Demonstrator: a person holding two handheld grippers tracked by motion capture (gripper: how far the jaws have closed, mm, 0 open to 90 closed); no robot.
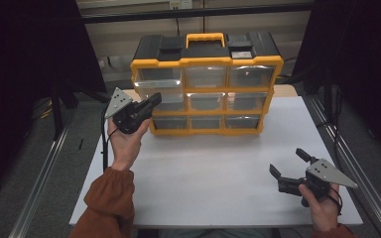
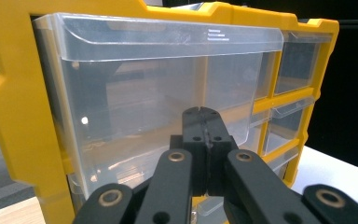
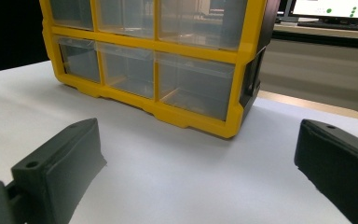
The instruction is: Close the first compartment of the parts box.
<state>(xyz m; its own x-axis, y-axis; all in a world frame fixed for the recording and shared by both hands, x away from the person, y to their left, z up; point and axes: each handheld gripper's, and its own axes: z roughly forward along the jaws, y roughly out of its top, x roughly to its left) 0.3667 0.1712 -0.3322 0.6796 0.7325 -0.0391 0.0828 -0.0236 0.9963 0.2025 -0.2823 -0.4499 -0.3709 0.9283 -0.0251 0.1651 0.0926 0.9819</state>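
Observation:
A yellow and black drawer organizer (image 1: 206, 62) with three rows of clear drawers stands at the back of the white table (image 1: 213, 173). My left gripper (image 1: 155, 101) is held up at the organizer's left column, its jaws pressed together with nothing between them. In the left gripper view the shut left gripper (image 2: 203, 116) points at the lower front of the top left clear drawer (image 2: 144, 84), very close to it; I cannot tell if it touches. My right gripper (image 1: 287, 161) hovers low over the table's front right, open and empty. In its own view the right gripper (image 3: 198, 135) faces the organizer's lower right corner (image 3: 233, 116).
Dark curtains hang on both sides of the table. Metal rails (image 1: 349, 168) run along its left and right edges. A wooden strip (image 3: 307, 105) lies behind the white top, and a monitor (image 3: 335, 9) glows farther back. Orange sleeves (image 1: 111, 198) cover the person's forearms.

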